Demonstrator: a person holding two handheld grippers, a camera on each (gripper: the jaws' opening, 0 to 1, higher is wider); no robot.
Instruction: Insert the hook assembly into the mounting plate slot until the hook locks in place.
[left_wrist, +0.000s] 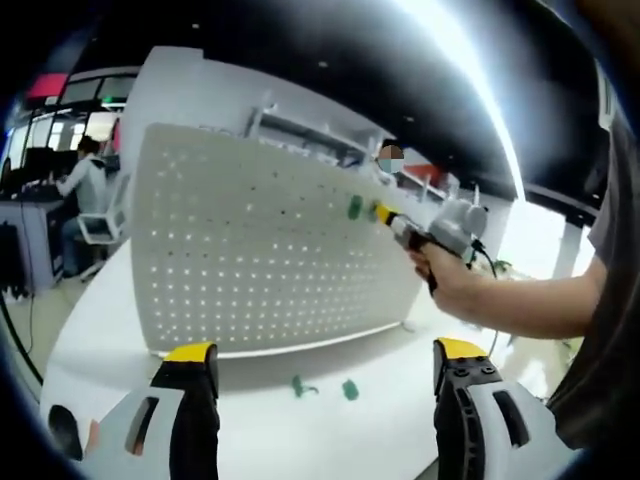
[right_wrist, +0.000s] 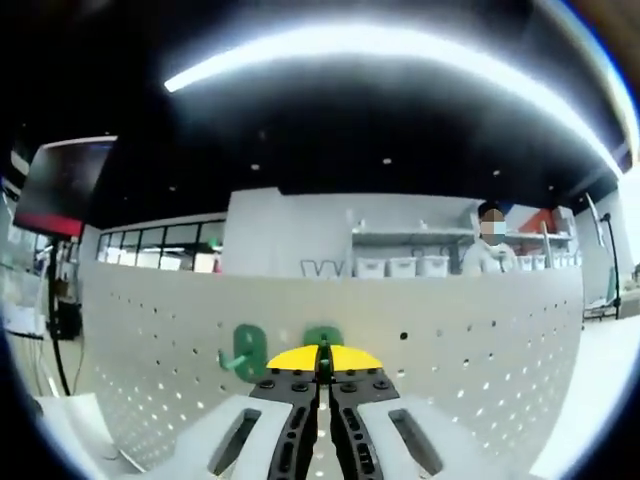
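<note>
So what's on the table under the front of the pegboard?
Two loose green hooks lie on the white table before the pegboard. What lies behind the board is hidden.

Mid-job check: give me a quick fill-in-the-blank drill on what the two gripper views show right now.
1. The white pegboard stands ___ on the table.
2. The hooks on the pegboard are ___ in colour.
3. The right gripper has its jaws ___ at the board.
4. Loose green hooks lie on the table, numbering ___.

Missing words: upright; green; shut; two
</note>
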